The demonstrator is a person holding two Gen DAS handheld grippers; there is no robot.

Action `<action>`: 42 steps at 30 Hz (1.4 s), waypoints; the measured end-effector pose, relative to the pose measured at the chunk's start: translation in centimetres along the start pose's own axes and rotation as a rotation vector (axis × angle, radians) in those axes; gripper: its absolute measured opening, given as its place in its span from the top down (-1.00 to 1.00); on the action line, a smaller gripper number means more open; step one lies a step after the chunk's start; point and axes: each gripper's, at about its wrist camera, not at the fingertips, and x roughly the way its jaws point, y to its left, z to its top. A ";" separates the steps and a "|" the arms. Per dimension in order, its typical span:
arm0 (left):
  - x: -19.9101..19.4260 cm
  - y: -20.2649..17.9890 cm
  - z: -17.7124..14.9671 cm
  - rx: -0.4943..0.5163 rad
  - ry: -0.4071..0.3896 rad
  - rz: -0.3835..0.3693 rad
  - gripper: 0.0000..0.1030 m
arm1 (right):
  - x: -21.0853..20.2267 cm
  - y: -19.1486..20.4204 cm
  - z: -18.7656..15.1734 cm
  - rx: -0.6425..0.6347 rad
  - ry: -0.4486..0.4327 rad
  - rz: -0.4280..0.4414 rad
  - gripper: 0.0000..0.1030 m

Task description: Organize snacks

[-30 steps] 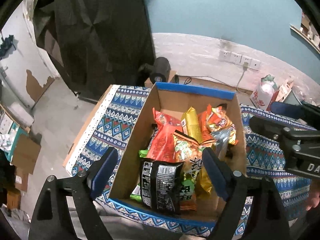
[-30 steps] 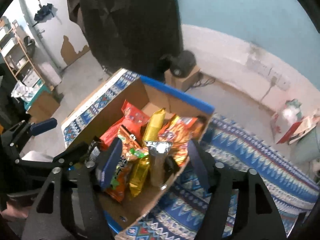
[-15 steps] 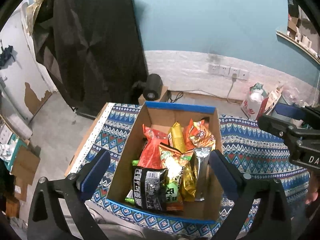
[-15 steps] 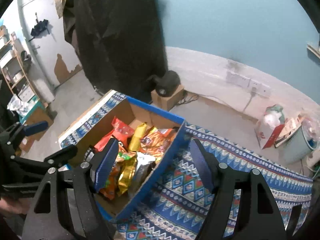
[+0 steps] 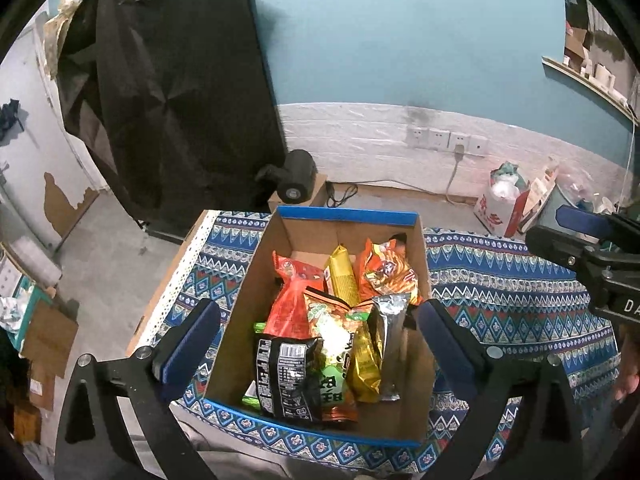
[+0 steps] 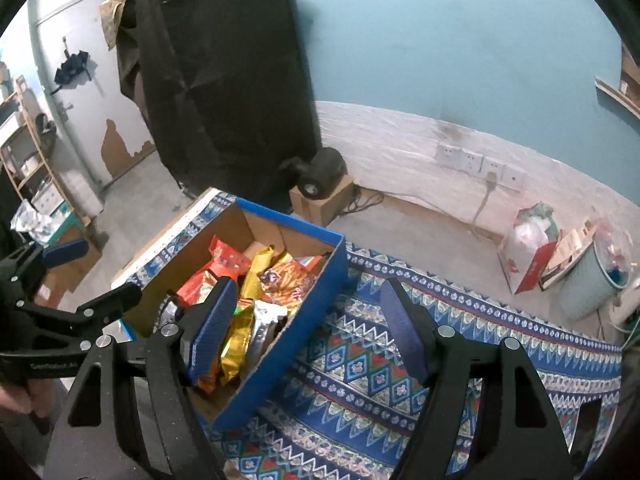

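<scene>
On a worktop (image 5: 500, 280) draped in a blue patterned cloth (image 6: 360, 360), a blue-rimmed cardboard box (image 5: 348, 213) holds what looks like every snack in sight: a black packet (image 5: 286, 376) at the near end, an orange-and-green bag (image 5: 332, 328) behind it, gold (image 5: 362, 360) and silver (image 5: 390, 320) packets to the right, then a red bag (image 5: 292, 296), a yellow pack (image 5: 342, 276) and an orange bag (image 5: 386, 272) toward the far wall, all standing or leaning on end. No loose snack shows on the cloth in either view, so the gathering appears largely done; what may remain is straightening the packets, though that is a judgement. The left hand-held gripper (image 5: 316, 336) hangs above the near half of the box with its jaws spread wider than the box and nothing between them. The right hand-held gripper (image 6: 308, 320) hovers above the box's right wall, jaws likewise wide apart and empty, 1 blue pad (image 6: 212, 320) over the snacks and the other over bare cloth. Neither touches a packet.
</scene>
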 end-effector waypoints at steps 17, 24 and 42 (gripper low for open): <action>-0.2 0.0 0.0 -0.001 -0.001 0.012 -0.95 | 0.5 0.6 -0.2 -0.027 0.017 0.003 -0.42; -0.1 0.0 0.1 0.013 0.002 0.017 -0.95 | 0.6 0.7 -0.3 -0.036 0.020 0.001 -0.42; 0.0 0.3 0.0 0.006 0.006 0.005 -0.95 | 0.4 0.6 -0.4 -0.048 0.020 -0.002 -0.42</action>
